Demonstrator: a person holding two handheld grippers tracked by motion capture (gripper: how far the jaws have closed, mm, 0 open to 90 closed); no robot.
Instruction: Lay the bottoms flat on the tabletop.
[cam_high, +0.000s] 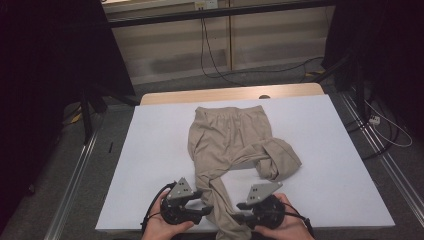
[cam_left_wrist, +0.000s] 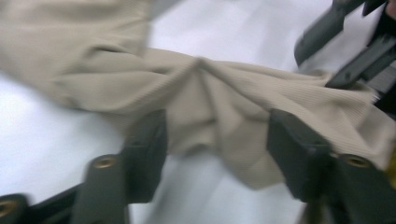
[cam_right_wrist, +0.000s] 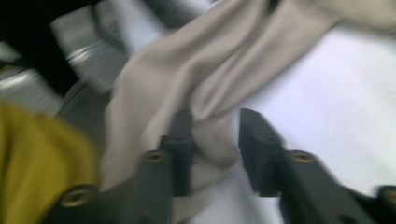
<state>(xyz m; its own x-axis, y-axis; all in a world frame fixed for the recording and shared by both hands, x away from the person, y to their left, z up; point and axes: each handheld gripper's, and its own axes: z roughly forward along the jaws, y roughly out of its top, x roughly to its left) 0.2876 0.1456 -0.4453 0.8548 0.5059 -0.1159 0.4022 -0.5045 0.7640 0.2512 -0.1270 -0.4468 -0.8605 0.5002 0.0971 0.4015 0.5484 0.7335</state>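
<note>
- Beige trousers (cam_high: 227, 145) lie spread on my white table (cam_high: 150, 150), waistband at the far side, well away from me
- one trouser leg is folded back on itself into a crumpled loop at the right of the garment (cam_high: 277, 160); the other leg (cam_high: 220, 200) runs as a narrow twisted strip toward the near table edge and drapes over it between my hands
- my left gripper (cam_high: 204, 209) sits at the near edge, just left of that strip, held in my left hand (cam_high: 162, 227), grey three-cornered plate on top
- in the left gripper view its jaws stand apart with a bunched fold of ribbed cloth (cam_left_wrist: 219, 112) between them; the pads do not press on it, so it is open
- my right gripper (cam_high: 241, 212) sits just right of the strip, in my right hand (cam_high: 285, 225), pointing toward the left one
- in the right gripper view its jaws are parted with a fold of the leg (cam_right_wrist: 210, 130) hanging in the gap; cloth lies against one jaw and a gap shows at the other, so it is open
- both close views are blurred
</note>
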